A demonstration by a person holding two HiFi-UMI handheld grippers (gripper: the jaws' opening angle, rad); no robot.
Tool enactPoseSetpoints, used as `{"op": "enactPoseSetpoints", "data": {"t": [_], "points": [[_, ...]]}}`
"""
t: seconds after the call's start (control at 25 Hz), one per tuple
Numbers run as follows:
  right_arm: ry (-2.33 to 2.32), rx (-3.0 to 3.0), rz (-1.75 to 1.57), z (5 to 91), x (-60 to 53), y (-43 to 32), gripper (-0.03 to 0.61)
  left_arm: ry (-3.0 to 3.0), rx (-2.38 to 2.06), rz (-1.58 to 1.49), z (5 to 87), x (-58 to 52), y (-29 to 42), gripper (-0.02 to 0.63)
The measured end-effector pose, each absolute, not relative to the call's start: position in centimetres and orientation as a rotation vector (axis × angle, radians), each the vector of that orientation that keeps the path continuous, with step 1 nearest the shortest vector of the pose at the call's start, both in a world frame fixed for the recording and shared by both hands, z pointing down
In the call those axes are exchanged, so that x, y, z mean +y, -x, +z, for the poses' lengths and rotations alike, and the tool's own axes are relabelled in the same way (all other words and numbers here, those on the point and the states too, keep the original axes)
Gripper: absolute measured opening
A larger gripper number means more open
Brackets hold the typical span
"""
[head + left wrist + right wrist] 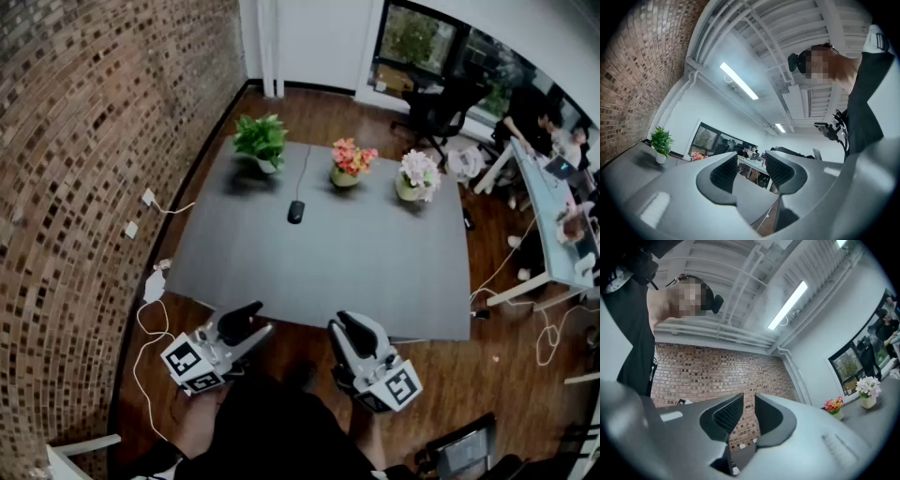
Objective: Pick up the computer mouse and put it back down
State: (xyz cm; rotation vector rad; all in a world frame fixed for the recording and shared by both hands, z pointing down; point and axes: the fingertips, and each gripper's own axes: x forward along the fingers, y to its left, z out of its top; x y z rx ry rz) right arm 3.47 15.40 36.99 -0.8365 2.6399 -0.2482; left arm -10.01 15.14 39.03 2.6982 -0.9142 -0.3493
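The black computer mouse (295,211) lies on the grey table (375,272), toward its far side, with its cable running away from me. Both grippers hang over the near edge of the table, well short of the mouse. My left gripper (261,317) is shut with nothing between its jaws, as the left gripper view also shows (751,166). My right gripper (342,324) holds nothing, and its jaws stand almost together (749,406). Both gripper views point up and over the table, so neither one shows the mouse.
Three potted plants stand along the table's far side: a green plant (260,141), red flowers (351,161) and pale pink flowers (417,175). A brick wall (84,187) runs along the left. Office desks with seated people (553,159) are at the right. White cables (150,309) lie on the floor.
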Motion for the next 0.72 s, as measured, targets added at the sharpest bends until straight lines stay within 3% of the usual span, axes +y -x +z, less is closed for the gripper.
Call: {"op": "enactPoseSetpoints", "data": {"t": [0.72], "points": [[1.056, 2.621, -0.193, 35.8, 4.6, -4.8, 0.049, -2.687, -0.715, -0.345, 41.0, -0.2, 7.6, 0.190]]}}
